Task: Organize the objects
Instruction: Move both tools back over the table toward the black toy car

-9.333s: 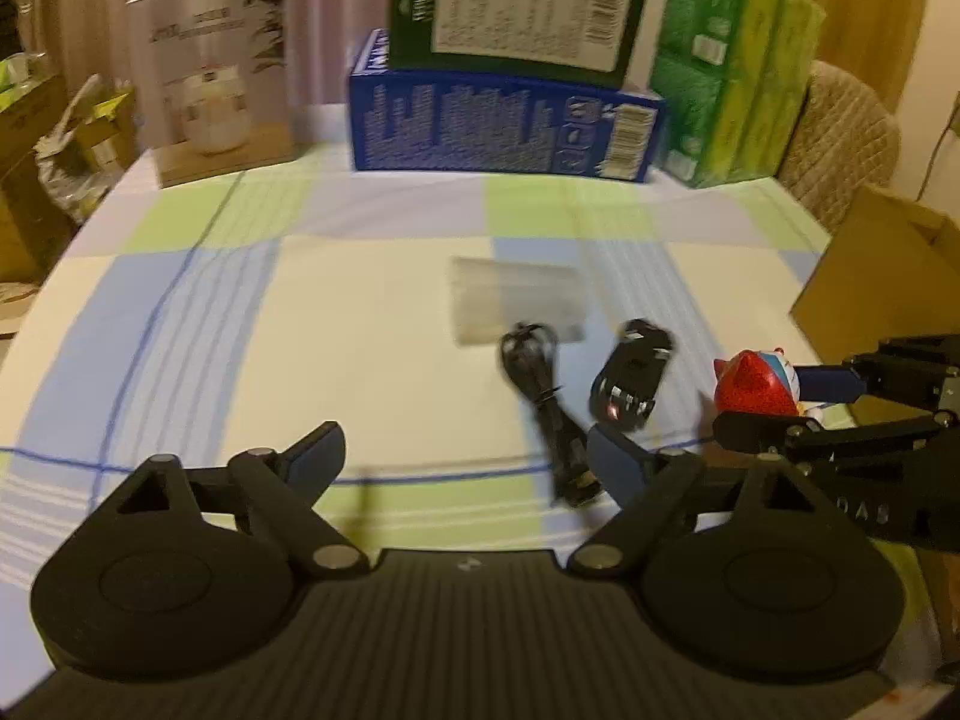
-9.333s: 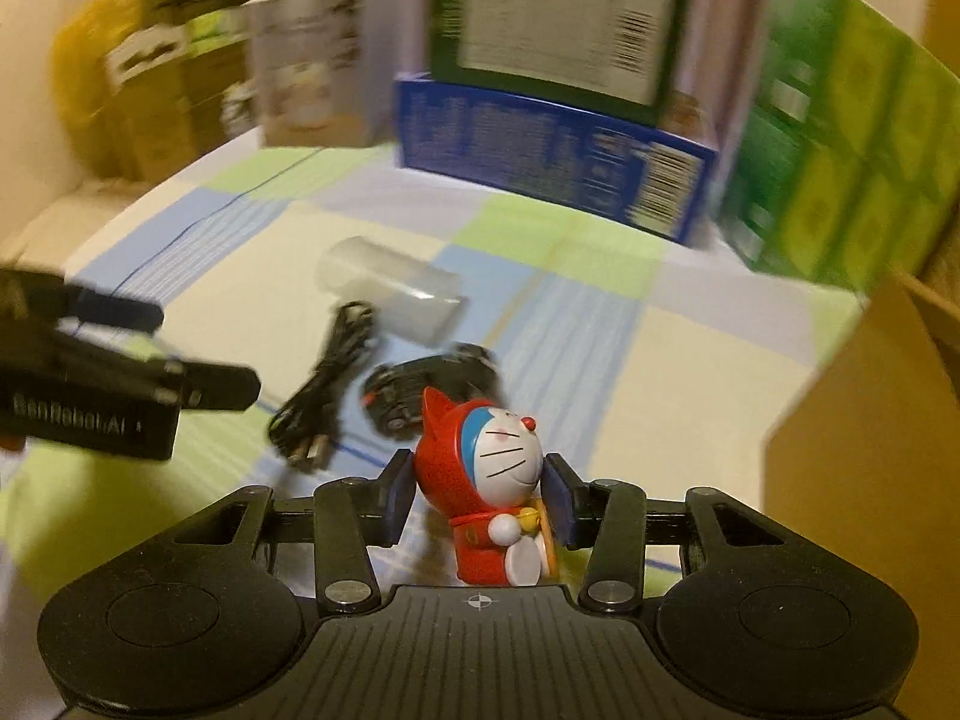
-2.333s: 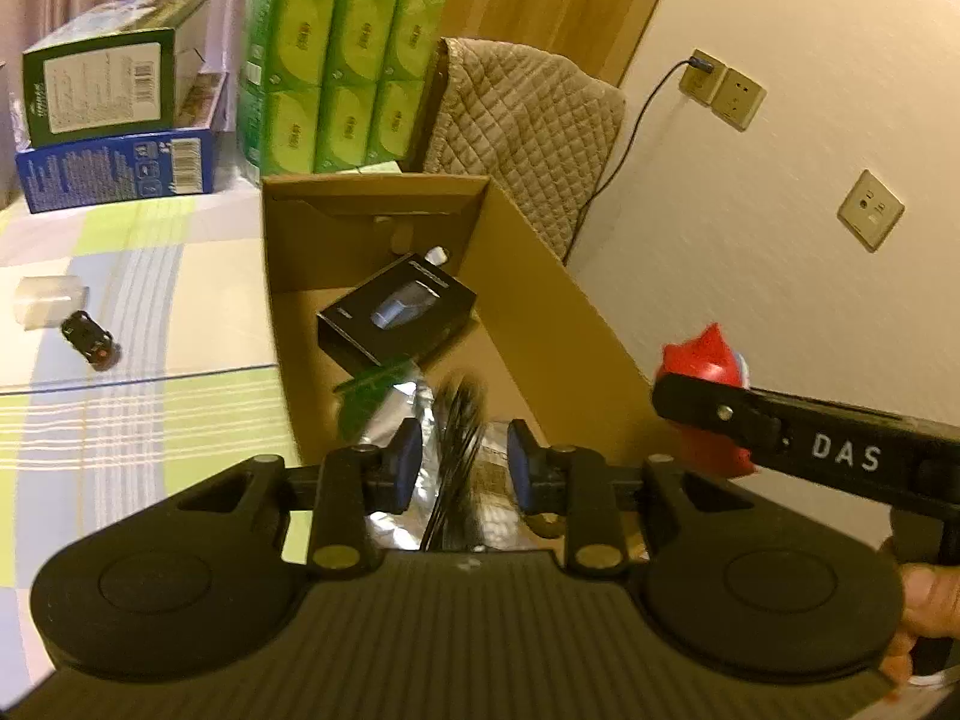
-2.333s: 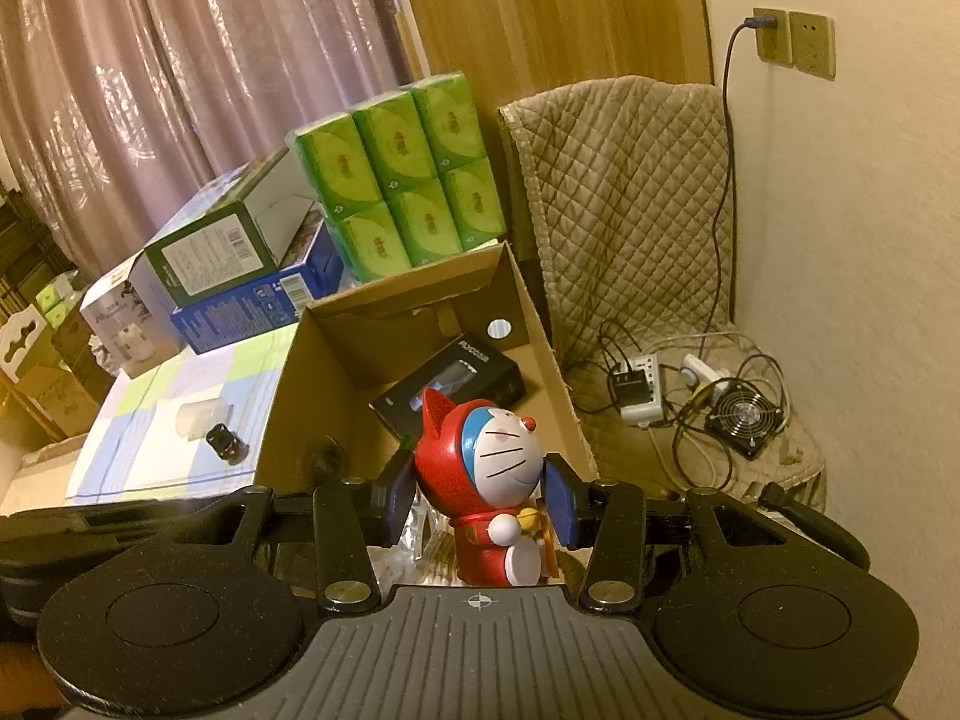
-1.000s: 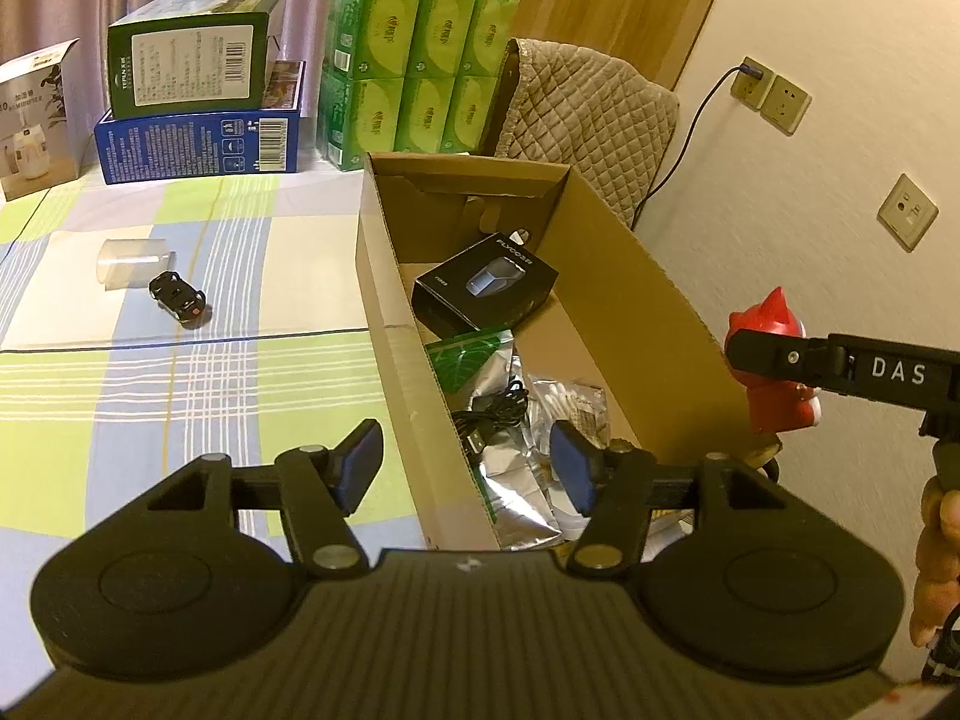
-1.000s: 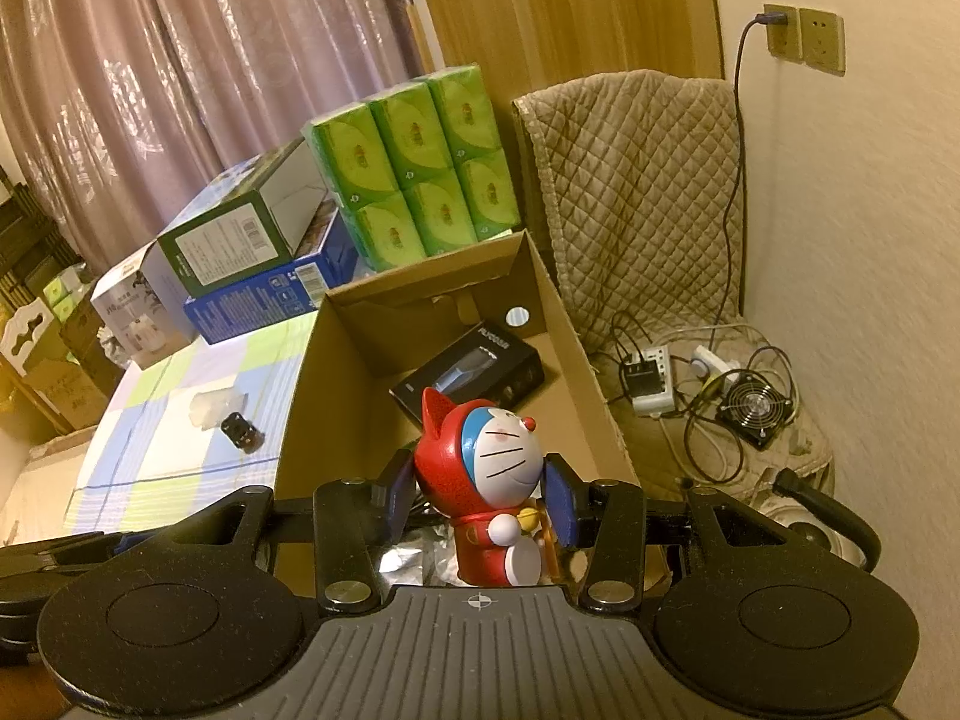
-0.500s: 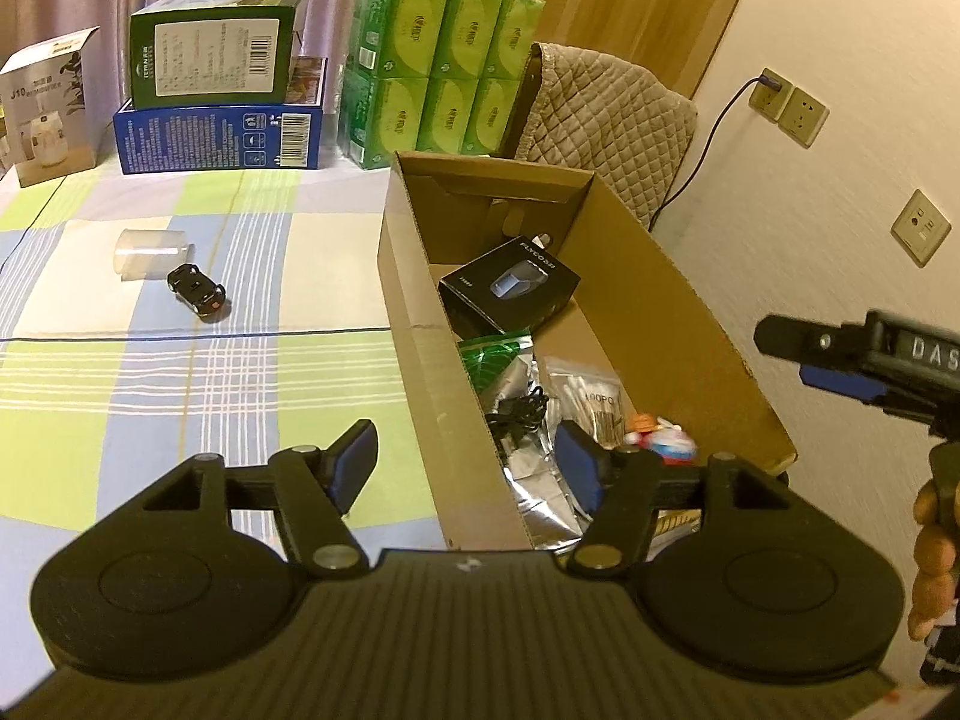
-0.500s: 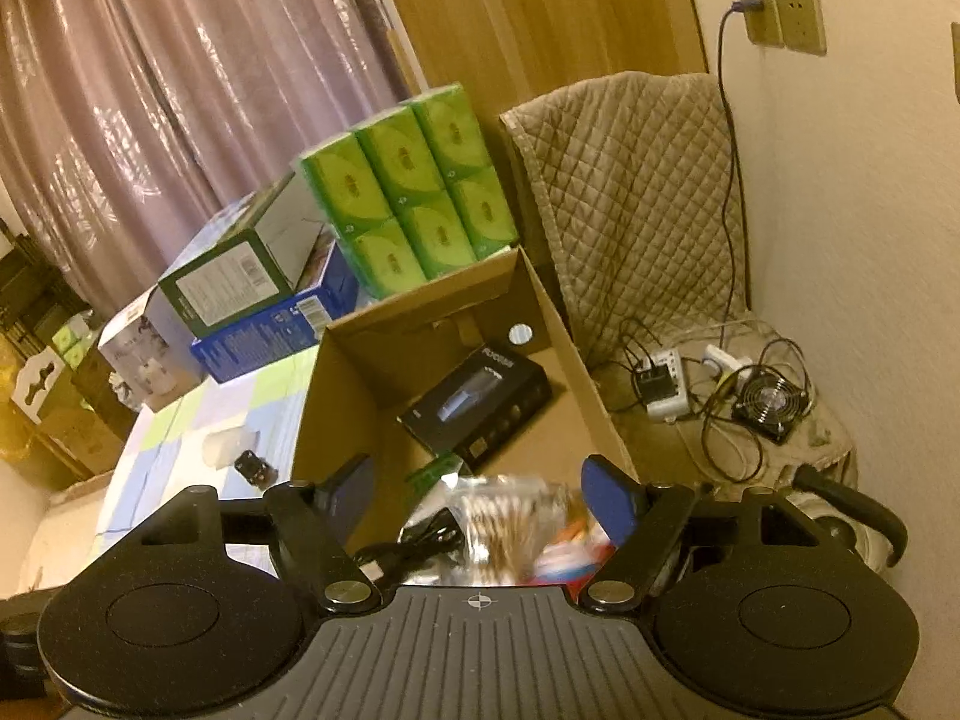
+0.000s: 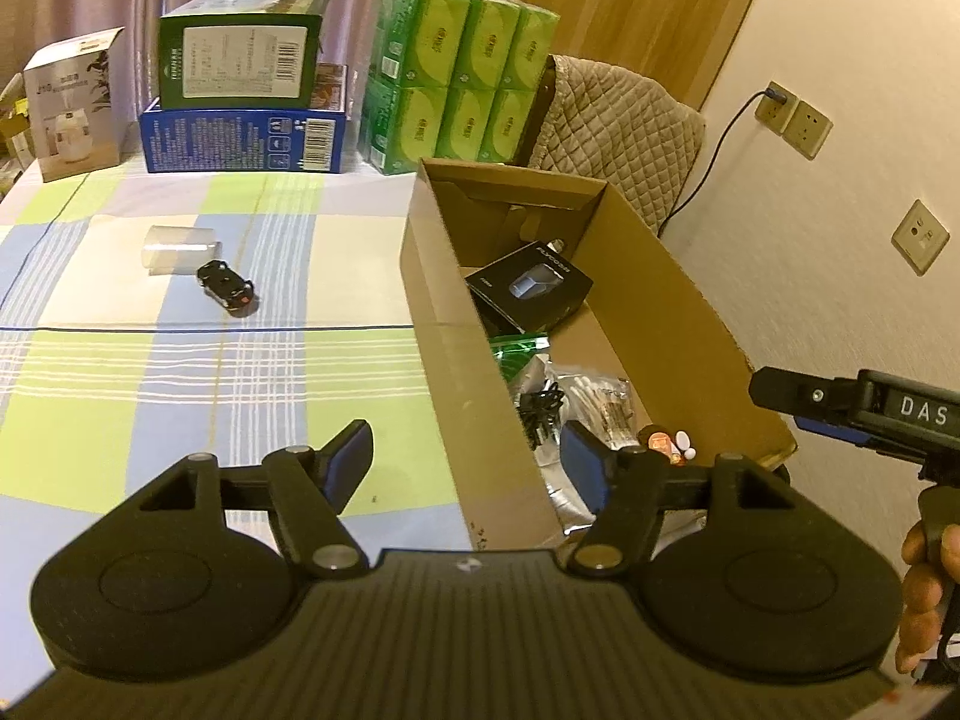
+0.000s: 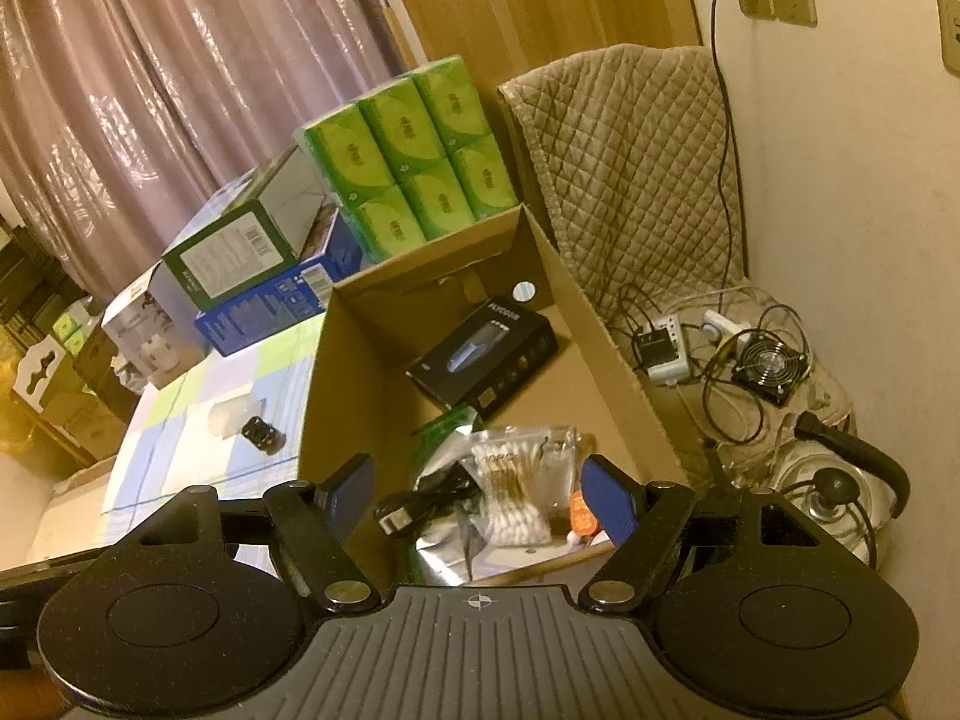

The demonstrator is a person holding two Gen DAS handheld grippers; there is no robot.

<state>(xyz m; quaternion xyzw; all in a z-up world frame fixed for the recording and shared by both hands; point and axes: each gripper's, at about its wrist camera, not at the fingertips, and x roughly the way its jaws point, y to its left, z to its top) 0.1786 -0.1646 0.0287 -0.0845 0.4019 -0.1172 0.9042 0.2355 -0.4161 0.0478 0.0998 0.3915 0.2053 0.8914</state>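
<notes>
Cardboard box (image 9: 672, 276) loaded, both the left claw (image 9: 465, 459) and right claw (image 10: 480, 495) gape empty, so next swing toward ten o'clock, straddling the toy car (image 9: 227, 287) squarely on the tabletop (image 9: 180, 372).

The desk (image 9: 180, 372) wears a checked cloth of pale green, light blue and cream, crossed by thin white and dark blue lines. The cardboard box (image 9: 444, 360) is plain brown. Inside it lie a black carton (image 9: 528, 285) with a grey picture, a green packet (image 9: 516, 348) and silver foil. The toy car (image 9: 227, 287) is black. The tissue packs (image 9: 456, 84) are bright green. The fingers (image 9: 348, 459) carry blue pads on black. The curtain (image 10: 180, 90) is mauve.
</notes>
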